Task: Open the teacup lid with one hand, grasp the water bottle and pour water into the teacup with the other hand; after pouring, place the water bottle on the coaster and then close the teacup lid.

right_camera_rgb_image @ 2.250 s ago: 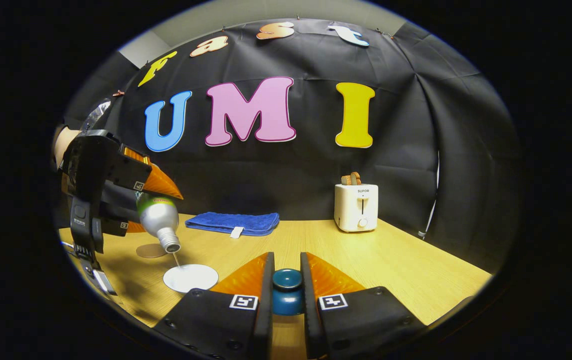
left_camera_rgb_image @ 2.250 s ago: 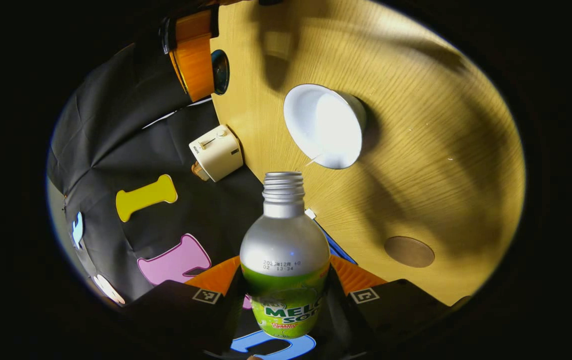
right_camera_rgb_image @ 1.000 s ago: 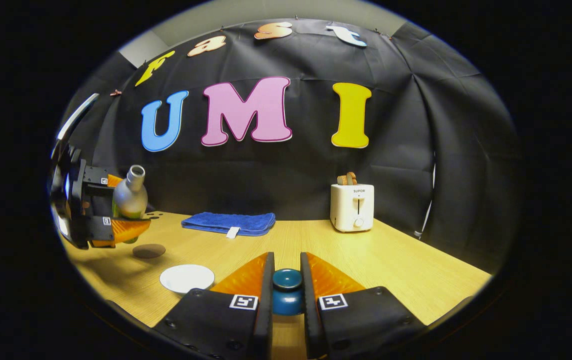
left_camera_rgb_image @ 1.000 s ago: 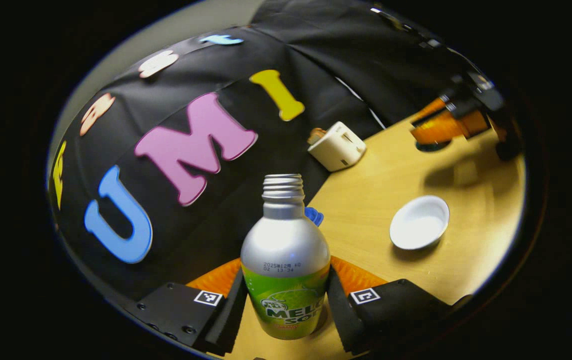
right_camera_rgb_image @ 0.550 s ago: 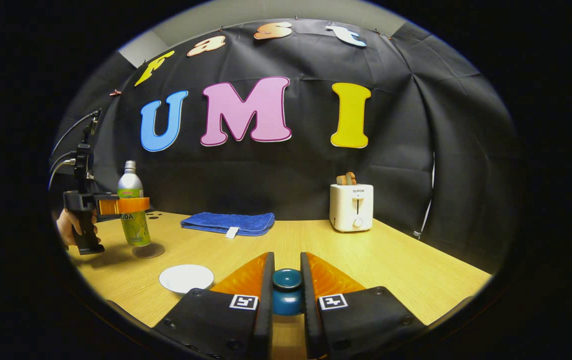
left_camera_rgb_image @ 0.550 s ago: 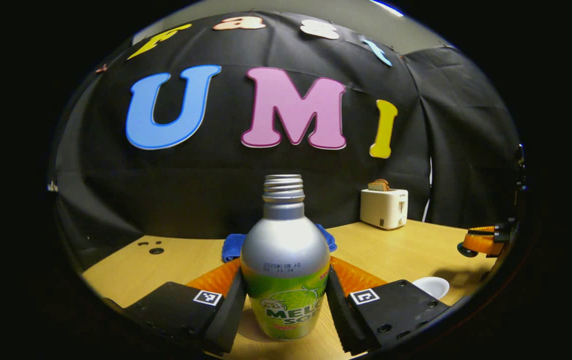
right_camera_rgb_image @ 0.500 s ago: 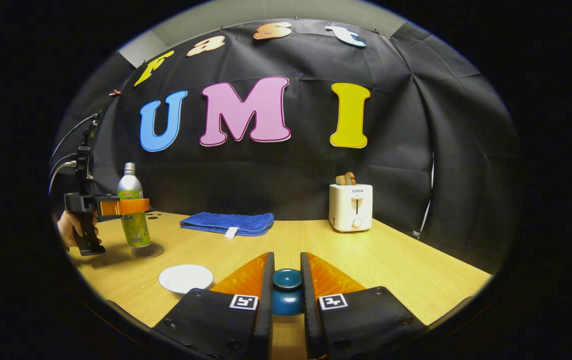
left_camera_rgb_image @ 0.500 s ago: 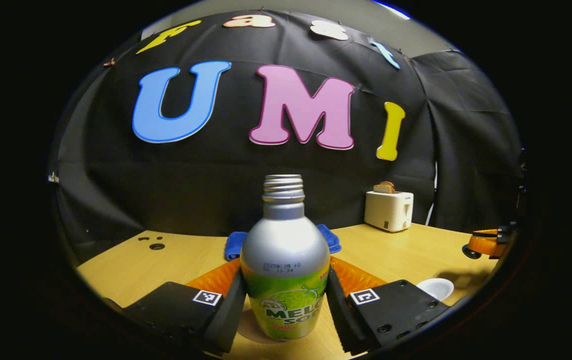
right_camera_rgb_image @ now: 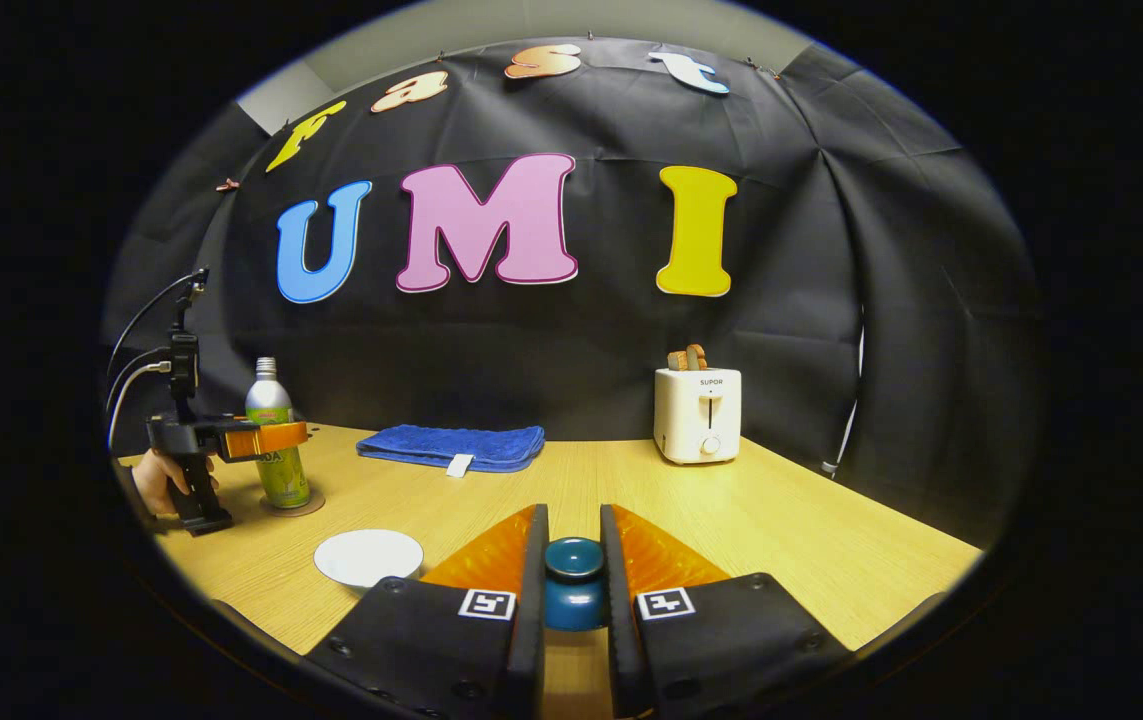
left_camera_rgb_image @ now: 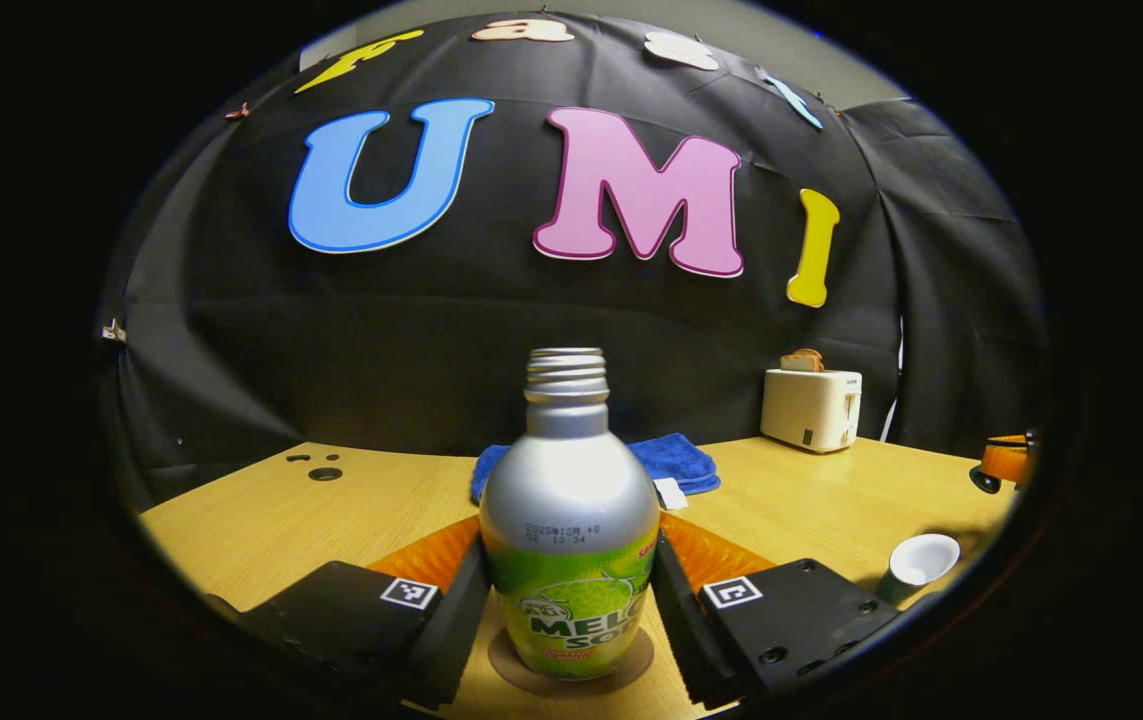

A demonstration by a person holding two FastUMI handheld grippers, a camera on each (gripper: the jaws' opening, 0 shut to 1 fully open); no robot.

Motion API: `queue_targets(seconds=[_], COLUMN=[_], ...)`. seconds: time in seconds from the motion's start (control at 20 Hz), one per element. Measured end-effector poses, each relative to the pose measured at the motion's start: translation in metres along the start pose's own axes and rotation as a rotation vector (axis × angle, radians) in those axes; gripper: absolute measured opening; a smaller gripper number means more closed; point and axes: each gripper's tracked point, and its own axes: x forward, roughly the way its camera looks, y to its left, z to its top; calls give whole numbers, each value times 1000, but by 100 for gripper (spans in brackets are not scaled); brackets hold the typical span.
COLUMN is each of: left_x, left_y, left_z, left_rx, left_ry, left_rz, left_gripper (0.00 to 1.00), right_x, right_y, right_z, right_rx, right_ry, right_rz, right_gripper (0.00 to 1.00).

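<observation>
Silver-shouldered water bottle [left_camera_rgb_image: 569, 520] stands on the coaster [left_camera_rgb_image: 571, 665], pinched by the left gripper [left_camera_rgb_image: 571, 590], which should release next, while the right gripper [right_camera_rgb_image: 572, 572] clamps the teacup lid [right_camera_rgb_image: 574, 580].

A light wood-grain worktop [right_camera_rgb_image: 831, 540] fills the lower part of the booth, lit from above so that soft shadows lie on it. Behind it hangs a black cloth wall [right_camera_rgb_image: 551, 360], creased and pinned near the top, with a strip of grey wall [right_camera_rgb_image: 491, 25] above. Near the back edge a folded blue towel [right_camera_rgb_image: 451, 445] lies flat, and a white toaster [right_camera_rgb_image: 698, 414] stands to its right with bread in its slots. A few small dark holes [left_camera_rgb_image: 316, 468] mark the worktop's far left corner.
</observation>
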Motion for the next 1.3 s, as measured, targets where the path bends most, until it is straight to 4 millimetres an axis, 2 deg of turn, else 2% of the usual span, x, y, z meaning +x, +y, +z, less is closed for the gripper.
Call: queue_targets(seconds=[0.1, 0.25, 0.35, 0.5, 0.7, 0.95, 1.1, 1.2, 1.3], left_x=[3, -5, -13, -26, -57, -98, -123, -136, -145], left_y=[-1, -1, -5, -6, -11, -4, 8, 12, 20], left_z=[-1, 0, 1, -3, -11, -6, -5, 1, 1], left_rx=[6, 16, 21, 50, 34, 19, 23, -19, -40], left_ry=[7, 20, 30, 56, 83, 45, 27, -6, -20], left_rz=[-3, -1, -10, -7, -26, -8, 29, 42, 54], left_gripper=[83, 84, 98, 98, 98, 98, 98, 98, 98], right_x=[0, 0, 0, 0, 0, 0, 0, 1, 3], right_y=[0, 0, 0, 0, 0, 0, 11, 33, 55], right_z=[0, 0, 0, 0, 0, 0, 2, 5, 7], right_rx=[0, 0, 0, 0, 0, 0, 31, 78, 71], right_ry=[0, 0, 0, 0, 0, -1, 0, -1, 1], right_rz=[0, 0, 0, 0, 0, 1, 31, 77, 115], right_gripper=[30, 30, 30, 30, 30, 30, 30, 33, 29])
